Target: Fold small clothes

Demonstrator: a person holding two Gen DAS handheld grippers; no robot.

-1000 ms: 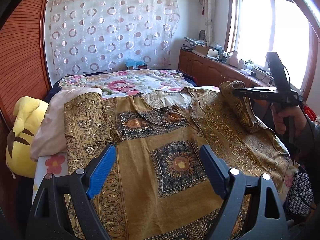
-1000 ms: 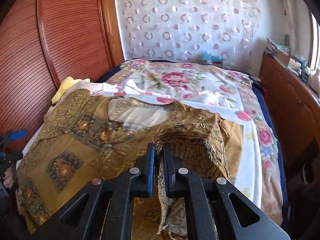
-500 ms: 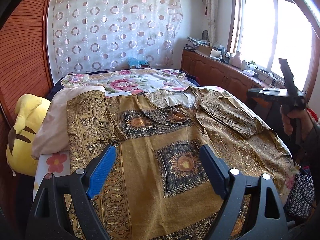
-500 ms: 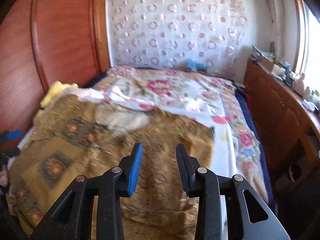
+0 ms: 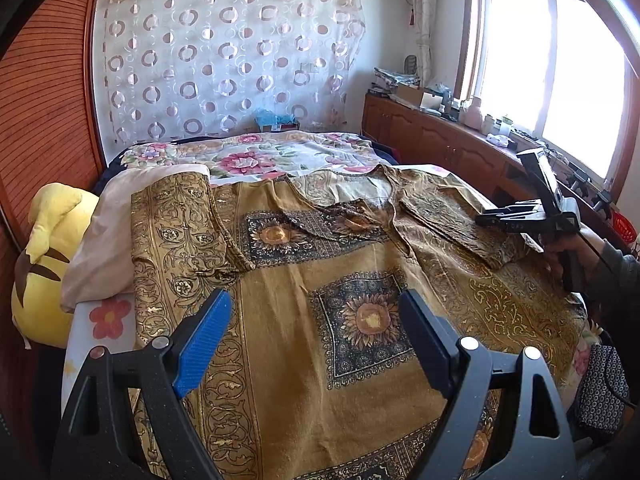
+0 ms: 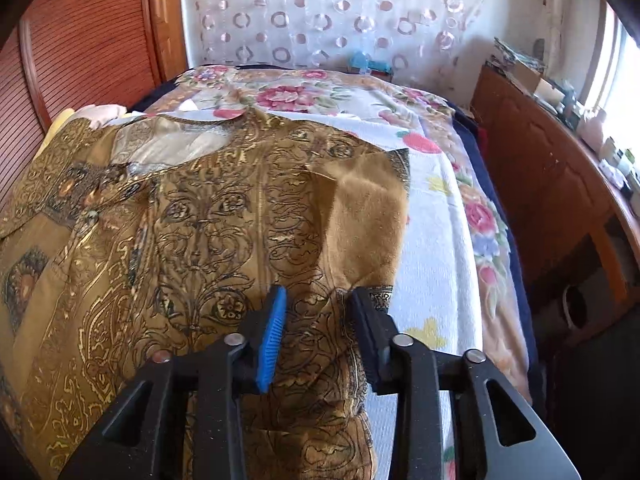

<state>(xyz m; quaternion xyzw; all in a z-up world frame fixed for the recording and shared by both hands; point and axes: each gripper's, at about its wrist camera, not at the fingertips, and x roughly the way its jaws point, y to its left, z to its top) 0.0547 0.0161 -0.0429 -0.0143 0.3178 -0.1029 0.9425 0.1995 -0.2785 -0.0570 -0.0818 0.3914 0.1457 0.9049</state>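
A gold-brown patterned garment (image 5: pixel 352 288) lies spread flat on the bed, neckline toward the far end. Its left sleeve (image 5: pixel 176 224) is folded in over a pillow; its right sleeve (image 5: pixel 452 216) lies folded inward on the body. My left gripper (image 5: pixel 316 336) is open and empty, hovering above the lower body of the garment. My right gripper (image 6: pixel 320 324) is open and empty, low over the right sleeve (image 6: pixel 304 208), near its cuff edge; it also shows in the left wrist view (image 5: pixel 520 216) at the garment's right side.
A floral bedspread (image 5: pixel 256 156) covers the bed. A yellow plush toy (image 5: pixel 44 256) and a pale pillow (image 5: pixel 108 232) sit at the left. A wooden headboard wall (image 5: pixel 44 112) is on the left, a wooden cabinet (image 6: pixel 560 184) on the right.
My right gripper opened and let go of the right sleeve, which now lies folded on the garment; the gripper then dropped low over it. My left gripper stayed open in place.
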